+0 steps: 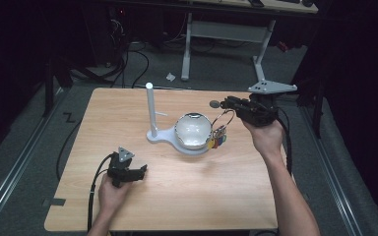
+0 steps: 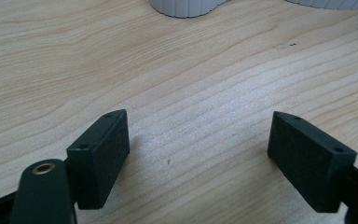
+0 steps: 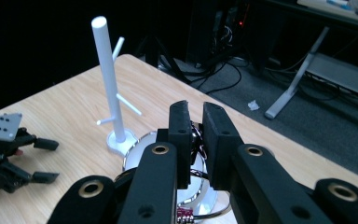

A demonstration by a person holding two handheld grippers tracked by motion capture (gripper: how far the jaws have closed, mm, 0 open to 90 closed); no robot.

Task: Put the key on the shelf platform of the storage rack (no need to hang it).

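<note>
A light wooden table (image 1: 128, 113) with visible grain is set on a grey floor (image 1: 34, 118), and the room around it is kept dark. Beyond the far edge, a white-legged desk frame (image 1: 226, 34), black cables (image 1: 138, 59) and a small scrap of white paper (image 1: 170, 76) on the floor can be made out.

Near the middle of the table a white stand (image 1: 152, 115) is placed: an upright post with short side pegs, joined at its base to a round holder in which a shiny silver bowl (image 1: 193, 129) is seated.

The right gripper (image 1: 226, 103) is held above the far right part of the table, level and pointed toward the stand. Its jaws are seen pressed close together in the right gripper view, pinching a thin wire ring. From that key ring (image 1: 222, 119) a bunch of coloured tags (image 1: 217, 141) is hung, just beside the bowl's right rim; whether the tags touch the table cannot be told.

The left gripper (image 1: 142, 170) is kept low over the near left part of the table, well apart from the stand. Its jaws are spread wide, with nothing but bare wood between them.
</note>
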